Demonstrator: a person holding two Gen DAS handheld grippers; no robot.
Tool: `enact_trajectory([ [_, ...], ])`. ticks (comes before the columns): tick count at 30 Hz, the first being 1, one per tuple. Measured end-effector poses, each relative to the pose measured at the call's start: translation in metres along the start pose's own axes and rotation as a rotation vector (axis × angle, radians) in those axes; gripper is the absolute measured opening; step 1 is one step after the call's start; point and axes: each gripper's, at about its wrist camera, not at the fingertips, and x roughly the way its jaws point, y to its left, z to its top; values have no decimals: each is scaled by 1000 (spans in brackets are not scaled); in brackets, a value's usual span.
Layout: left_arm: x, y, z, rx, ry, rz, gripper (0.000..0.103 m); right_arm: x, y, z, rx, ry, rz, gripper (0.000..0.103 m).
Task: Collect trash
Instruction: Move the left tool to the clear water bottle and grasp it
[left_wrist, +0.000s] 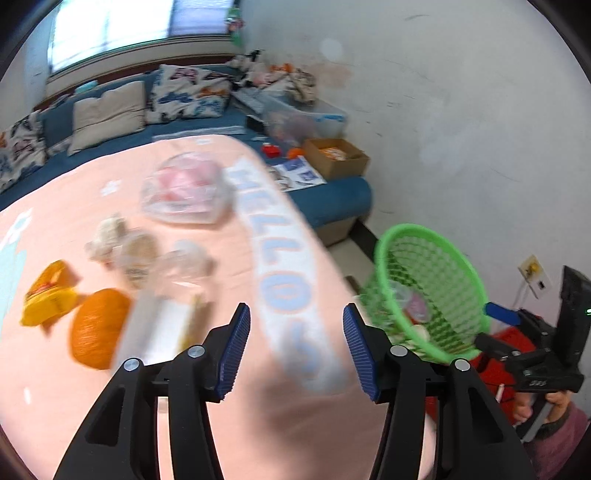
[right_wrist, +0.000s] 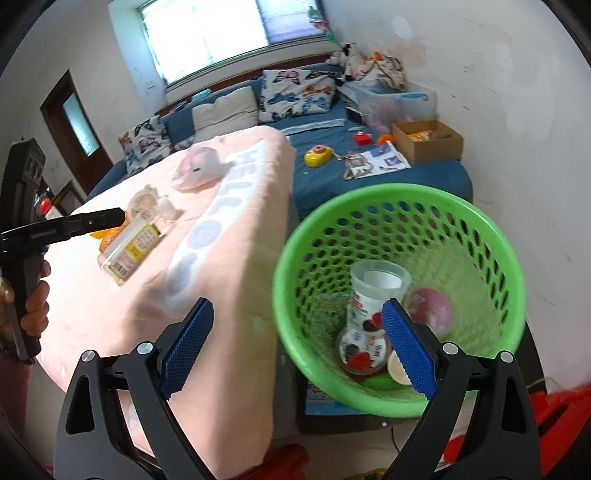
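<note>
Several bits of trash scattered on a soft pink cloth-covered desk (right_wrist: 110, 295): crinkly yellow wrapper (left_wrist: 48, 295), round orange netted lump (left_wrist: 98, 328), boxy clear carton with yellow label (right_wrist: 127, 251), crumpled clear film (left_wrist: 184, 258), glossy transparent bag with pink contents (left_wrist: 184, 192). Beside the desk edge, a round green perforated plastic basket (right_wrist: 480, 229), already holding a printed plastic cup (right_wrist: 373, 295), a pink ball-like piece (right_wrist: 432, 310) and a small pale lid. Left gripper (left_wrist: 295, 347) above the cloth, ribbed blue fingers (left_wrist: 236, 347) released, nothing between. Right gripper (right_wrist: 295, 347) straddling desk edge and basket rim, textured blue fingers (right_wrist: 188, 343) spread wide, empty. Blue sofa (right_wrist: 332, 177) behind, butterfly-print cushions, cardboard box.
</note>
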Motion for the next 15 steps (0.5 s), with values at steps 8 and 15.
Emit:
enact_trajectory([
  [8, 11, 59, -10, -46, 31, 81, 58, 18, 31, 9, -52, 28, 18, 92],
  [15, 30, 72, -7, -8, 52, 123, 64, 35, 48, 15, -79, 56, 27, 92],
])
